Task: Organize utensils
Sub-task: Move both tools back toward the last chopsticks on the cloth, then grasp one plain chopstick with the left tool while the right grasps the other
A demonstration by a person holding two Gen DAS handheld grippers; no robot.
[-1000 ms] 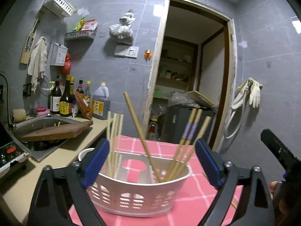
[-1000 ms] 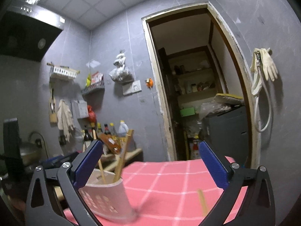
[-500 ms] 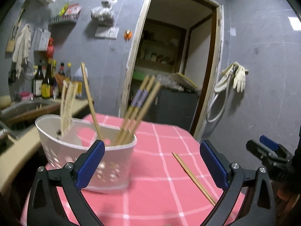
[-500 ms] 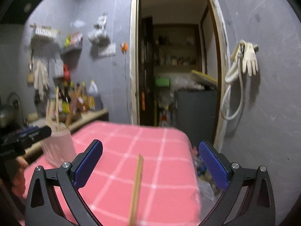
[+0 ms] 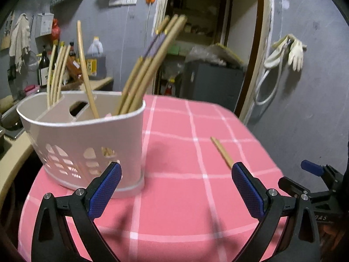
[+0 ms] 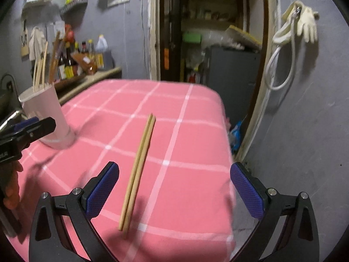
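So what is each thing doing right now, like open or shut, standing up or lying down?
left gripper: open, holding nothing
right gripper: open, holding nothing
white holder: upright on the cloth, with chopsticks in it
chopsticks in the holder: standing, leaning
loose chopstick pair: lying flat side by side on the cloth
pink checked cloth: spread over the table

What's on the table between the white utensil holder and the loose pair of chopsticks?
Nothing: in the right wrist view only bare pink checked tablecloth lies between the white utensil holder and the loose chopsticks. The left wrist view shows the same.
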